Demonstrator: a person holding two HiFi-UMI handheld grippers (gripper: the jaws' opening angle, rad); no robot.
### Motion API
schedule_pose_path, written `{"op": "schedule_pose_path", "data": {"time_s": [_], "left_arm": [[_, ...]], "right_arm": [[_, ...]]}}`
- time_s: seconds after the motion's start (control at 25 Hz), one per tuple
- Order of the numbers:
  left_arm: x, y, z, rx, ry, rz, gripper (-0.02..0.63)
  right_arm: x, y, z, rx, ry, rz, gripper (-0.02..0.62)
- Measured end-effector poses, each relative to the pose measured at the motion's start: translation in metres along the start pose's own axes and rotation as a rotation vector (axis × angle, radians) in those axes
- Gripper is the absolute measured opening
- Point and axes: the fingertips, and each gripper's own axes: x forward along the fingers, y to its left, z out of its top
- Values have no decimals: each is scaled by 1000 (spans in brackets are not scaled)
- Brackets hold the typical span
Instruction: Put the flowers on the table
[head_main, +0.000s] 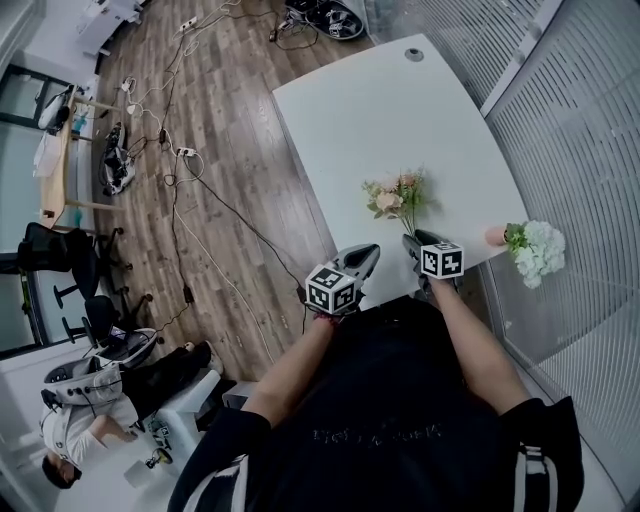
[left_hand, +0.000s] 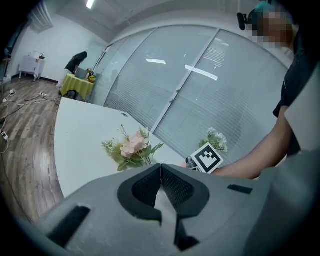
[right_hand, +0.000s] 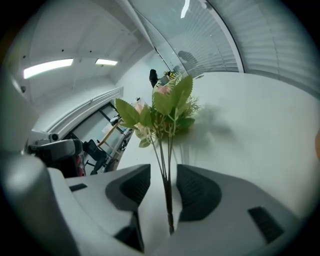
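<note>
Pink flowers — stems between parted jaws of right tool, seemingly loose.

- The tabletop was plain white.
- The pink bouquet had pale pink blossoms, green leaves and dark stems.
- The white bouquet had white blooms and green leaves.
- The left gripper and right gripper were grey with black textured pads.
- Each marker cube bore black-and-white squares.
- The floor was brown wood plank.

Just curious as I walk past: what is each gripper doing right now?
Left gripper: closed, empty.
Right gripper: open, stems of the pink flower bunch between its jaws, not gripped.
</note>
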Motion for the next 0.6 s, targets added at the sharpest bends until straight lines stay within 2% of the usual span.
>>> {"op": "schedule_pose_path", "data": {"time_s": [0.08, 0.16, 0.2, 0.4, 0.6], "left_arm": [[1, -1, 0, 1, -1, -3, 18], [-1, -3, 0, -1, -4, -3, 18], [-2, -3, 0, -2, -6, -3, 18], [0, -4, -3, -4, -16, -4, 18], [0, -7, -3, 2, -20, -12, 18]], "right_arm": [[-5, -1, -1, -21, 7, -7, 149], [-11, -1, 1, -59, -2, -28, 75], [-13, 0, 2, -76, -9, -37, 66], [-20, -2, 4, -113, -24, -65, 57], [-19, -3, 0, -109, -18, -78, 58]]}}
